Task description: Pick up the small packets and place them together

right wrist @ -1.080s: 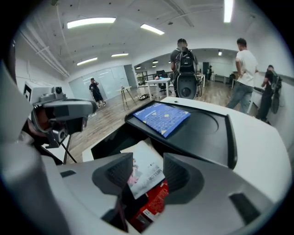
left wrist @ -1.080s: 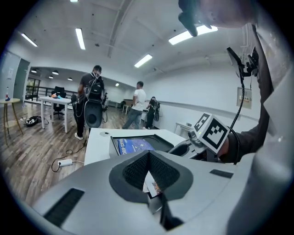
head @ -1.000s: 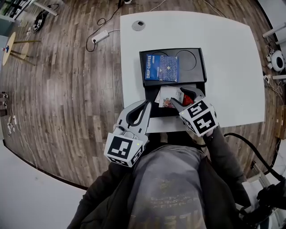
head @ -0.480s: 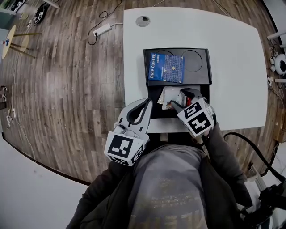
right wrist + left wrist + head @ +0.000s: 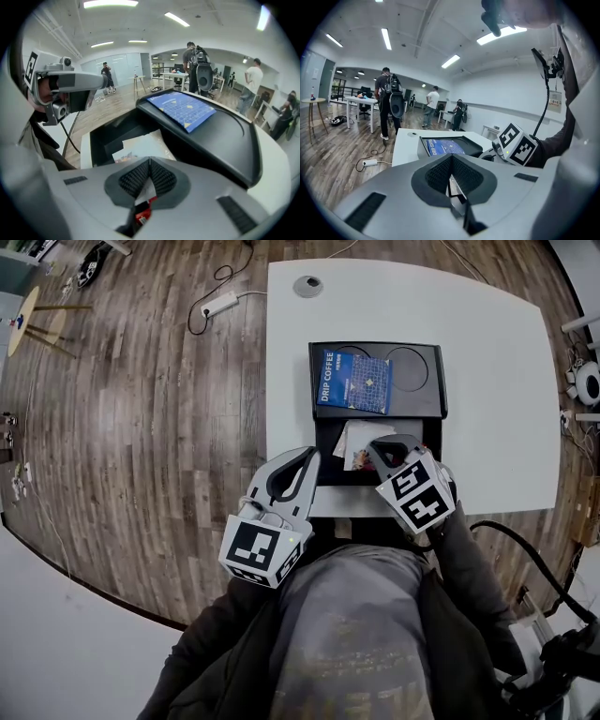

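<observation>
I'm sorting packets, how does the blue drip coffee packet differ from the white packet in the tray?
The blue drip coffee packet is blue with white lettering; the white packet is pale with a small colourful print. The blue one lies on the tray's raised top; the white one sits in its lower compartment. Both are thin and flat.
</observation>
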Available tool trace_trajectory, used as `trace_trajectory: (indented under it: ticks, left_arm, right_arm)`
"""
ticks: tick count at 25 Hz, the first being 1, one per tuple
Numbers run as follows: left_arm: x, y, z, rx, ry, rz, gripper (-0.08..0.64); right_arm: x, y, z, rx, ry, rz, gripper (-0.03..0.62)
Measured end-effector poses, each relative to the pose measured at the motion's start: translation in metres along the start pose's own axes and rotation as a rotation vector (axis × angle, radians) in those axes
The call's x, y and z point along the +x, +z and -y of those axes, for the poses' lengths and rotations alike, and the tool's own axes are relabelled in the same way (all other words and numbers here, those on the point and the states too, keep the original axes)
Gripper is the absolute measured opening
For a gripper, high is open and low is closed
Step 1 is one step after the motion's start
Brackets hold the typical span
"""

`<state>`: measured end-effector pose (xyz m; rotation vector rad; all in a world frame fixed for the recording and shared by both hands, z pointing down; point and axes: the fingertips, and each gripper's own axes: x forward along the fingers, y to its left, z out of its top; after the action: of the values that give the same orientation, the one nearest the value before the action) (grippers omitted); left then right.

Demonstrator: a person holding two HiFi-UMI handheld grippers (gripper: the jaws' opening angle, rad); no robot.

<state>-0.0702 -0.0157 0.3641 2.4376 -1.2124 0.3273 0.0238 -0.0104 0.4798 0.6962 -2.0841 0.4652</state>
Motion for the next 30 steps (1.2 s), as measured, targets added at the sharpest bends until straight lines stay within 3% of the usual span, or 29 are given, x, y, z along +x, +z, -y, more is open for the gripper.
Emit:
trace_trajectory:
  ticks: [2,3,5,10,19,23,27,28,29,30]
  left_arm:
    - [-0.004,0.000,0.000,0.000,0.006,0.005,0.002]
    - [-0.005,0.001,-0.001,0.000,0.009,0.008,0.001]
    - [-0.007,0.002,-0.002,-0.002,0.012,0.013,0.001]
    - [-0.003,0.001,0.002,0.001,-0.012,0.016,0.002]
    - [0.002,0.004,0.007,0.001,-0.036,0.025,0.001]
    - [0.001,0.002,0.002,-0.010,-0.026,0.016,0.000]
    - [0.000,0.000,-0.005,-0.021,-0.014,0.012,0.001]
    - [0.000,0.000,-0.007,-0.023,-0.011,0.013,0.002]
    - [-0.001,0.000,-0.010,-0.023,-0.008,0.013,0.000]
    - [-0.001,-0.001,-0.012,-0.024,-0.007,0.013,0.000]
  right_arm:
    - [-0.005,0.001,0.003,-0.001,-0.014,0.015,0.011]
    - [-0.008,0.000,0.003,0.007,-0.010,0.015,0.074]
    - [-0.014,-0.004,0.002,0.043,0.002,0.003,0.134]
    - [-0.021,-0.004,0.012,0.097,-0.057,-0.023,0.222]
    - [-0.002,-0.017,0.012,0.020,-0.042,-0.200,0.301]
    - [0.005,-0.016,0.007,0.138,0.040,-0.167,0.299]
    - [0.002,-0.017,0.005,0.100,0.041,-0.168,0.267]
    - [0.000,-0.016,0.004,0.085,0.033,-0.164,0.200]
    - [-0.002,-0.014,0.004,0.068,0.016,-0.154,0.059]
    - [-0.004,-0.012,0.003,0.050,-0.001,-0.142,0.031]
